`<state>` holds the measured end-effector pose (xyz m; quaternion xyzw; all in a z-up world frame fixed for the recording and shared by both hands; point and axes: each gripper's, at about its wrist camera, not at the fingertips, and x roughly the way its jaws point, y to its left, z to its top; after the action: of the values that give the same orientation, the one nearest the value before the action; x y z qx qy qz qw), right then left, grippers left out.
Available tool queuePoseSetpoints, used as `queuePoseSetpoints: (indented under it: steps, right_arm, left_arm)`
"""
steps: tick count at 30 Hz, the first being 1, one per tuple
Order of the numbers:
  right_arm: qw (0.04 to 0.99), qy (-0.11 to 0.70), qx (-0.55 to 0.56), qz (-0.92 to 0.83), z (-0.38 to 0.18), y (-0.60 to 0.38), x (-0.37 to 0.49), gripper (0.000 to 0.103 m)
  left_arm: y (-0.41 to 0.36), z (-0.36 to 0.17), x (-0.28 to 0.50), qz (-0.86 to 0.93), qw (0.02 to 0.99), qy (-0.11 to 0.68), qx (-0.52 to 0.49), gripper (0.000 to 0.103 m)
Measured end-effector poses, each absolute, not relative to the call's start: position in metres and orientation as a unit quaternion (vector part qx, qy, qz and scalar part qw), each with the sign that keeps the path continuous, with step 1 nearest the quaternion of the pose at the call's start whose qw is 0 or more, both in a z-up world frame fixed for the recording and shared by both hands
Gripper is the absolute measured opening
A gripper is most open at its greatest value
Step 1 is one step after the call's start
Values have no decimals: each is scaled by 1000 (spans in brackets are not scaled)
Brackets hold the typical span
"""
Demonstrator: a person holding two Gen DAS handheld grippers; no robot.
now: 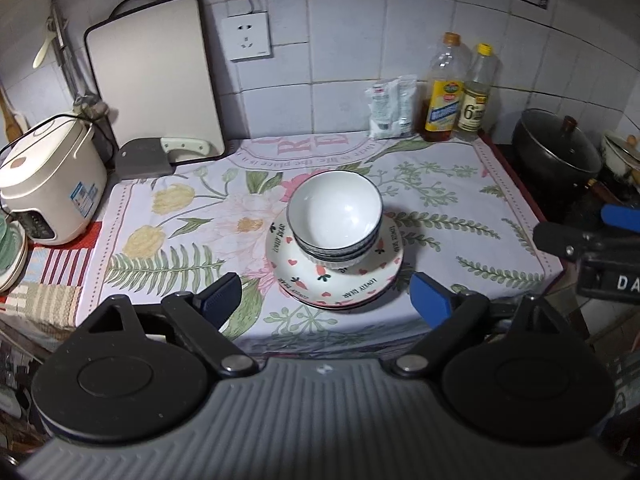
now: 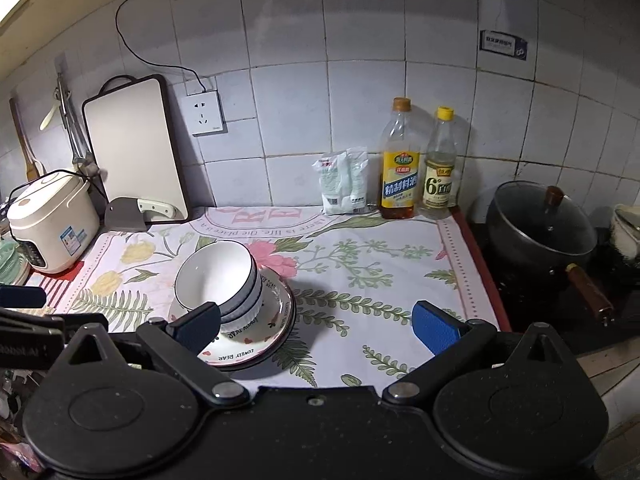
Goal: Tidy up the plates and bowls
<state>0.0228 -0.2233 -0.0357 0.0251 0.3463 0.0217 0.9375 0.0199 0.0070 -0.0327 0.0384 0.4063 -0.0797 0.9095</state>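
A stack of white bowls with dark rims (image 1: pixel 334 216) sits on stacked "Lovely Bear" plates with hearts and carrots (image 1: pixel 360 284), in the middle of the floral cloth. The same bowls (image 2: pixel 218 280) and plates (image 2: pixel 248 350) show in the right wrist view at lower left. My left gripper (image 1: pixel 326 298) is open and empty, just in front of the stack. My right gripper (image 2: pixel 318 324) is open and empty, to the right of the stack; its left finger (image 2: pixel 200 326) overlaps the bowls in view.
A rice cooker (image 1: pixel 48 184), a cutting board (image 1: pixel 156 80) and a cleaver (image 1: pixel 160 154) stand at the back left. A salt bag (image 1: pixel 390 106) and two bottles (image 1: pixel 444 88) stand against the tiled wall. A black lidded pot (image 2: pixel 540 228) sits on the stove at right.
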Motion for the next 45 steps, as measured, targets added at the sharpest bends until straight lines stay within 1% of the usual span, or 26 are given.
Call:
queuePoseSetpoints:
  steps: [7,12,23,30,45]
  right_arm:
    - [941,338,11,13,-25,-214,12,103]
    - [941,337,14,2,-28,-207,10,103]
    - [931,363,17,-22,-35,-198,10,103]
    - [936,350,-1,-30,-34,-188,4,103]
    - [936,351,-12,-31,-34,-177,-2,103]
  left_arm:
    - [7,-33,17,-80,914,396,42,92]
    - [14,-38,20,-81,911,403,31,92]
    - [22,-37,18,-78,909,409,24,92]
    - [27,-35,12,-73,919,387,27,92]
    - [28,-40,1,-54,924,377,36,92]
